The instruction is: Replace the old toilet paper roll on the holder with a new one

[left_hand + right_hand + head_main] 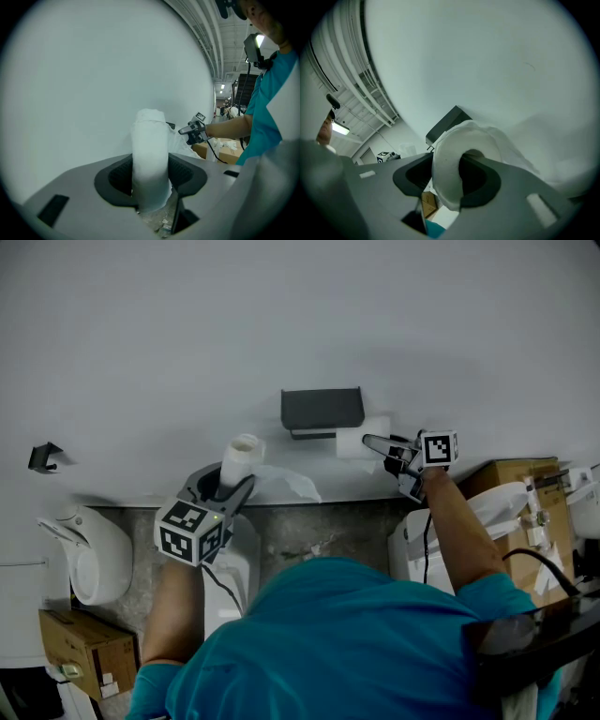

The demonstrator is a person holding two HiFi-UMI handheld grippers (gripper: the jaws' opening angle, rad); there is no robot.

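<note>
While the left gripper (229, 480) grips the thin, likely old roll (242, 457) at centre left, the fuller roll (352, 442) sits just right of the holder (322, 409), clamped in the right gripper (380, 448). Fitting it seems the step in hand: next, line its core up and slide it on.

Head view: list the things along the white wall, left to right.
A small black wall hook, slim white paper roll in the left gripper, dark grey box-shaped holder, thick white toilet paper roll in the right gripper, brown cardboard box.

The left hand-held gripper (228, 486) seemingly hides the upright roll (244, 451)'s base.
</note>
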